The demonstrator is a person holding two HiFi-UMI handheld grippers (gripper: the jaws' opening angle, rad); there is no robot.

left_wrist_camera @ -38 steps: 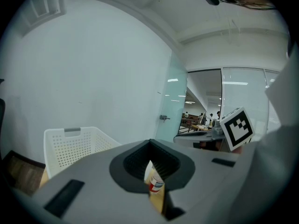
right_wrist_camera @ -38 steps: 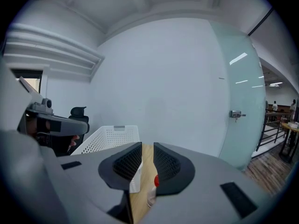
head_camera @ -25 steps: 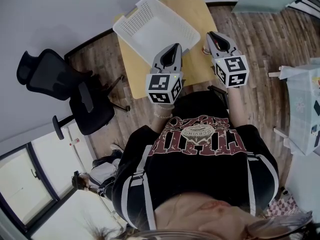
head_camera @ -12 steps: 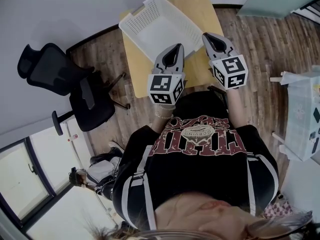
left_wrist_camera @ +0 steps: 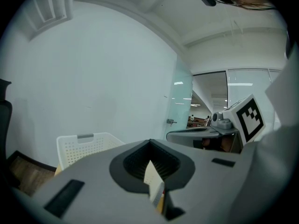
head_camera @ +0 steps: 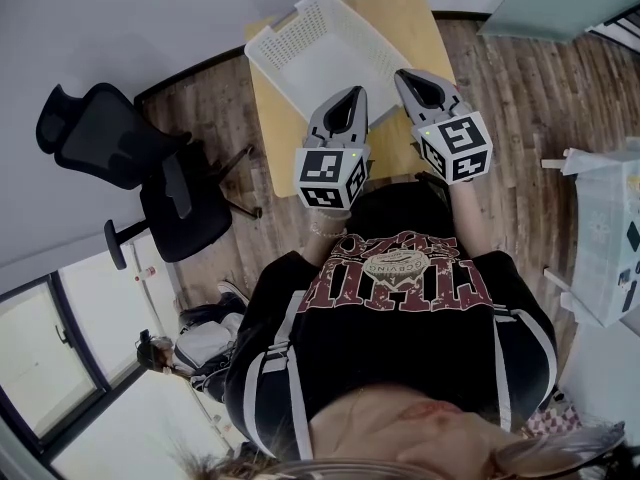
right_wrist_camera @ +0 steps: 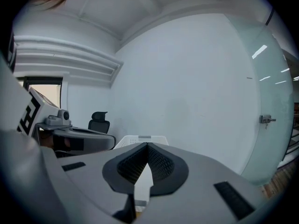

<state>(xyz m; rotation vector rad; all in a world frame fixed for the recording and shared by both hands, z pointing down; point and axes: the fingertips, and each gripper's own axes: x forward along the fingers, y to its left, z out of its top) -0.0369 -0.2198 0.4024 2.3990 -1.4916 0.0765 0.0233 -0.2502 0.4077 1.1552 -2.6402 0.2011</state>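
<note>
Head view: the white perforated plastic basket stands on the light wooden table, and only its bare floor shows inside. The left gripper and right gripper hang above the basket's near edge. Each has its jaws closed tip to tip on nothing. Both gripper views show only the basket's rim and outer wall, not its interior.

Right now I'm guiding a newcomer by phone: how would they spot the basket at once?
Find the small wooden table by the pale wall, right of the black office chair. On it sits the white basket, rectangular and open-topped. Unlike the tan tabletop and dark chair, it is white, its walls pierced with small holes.
</note>
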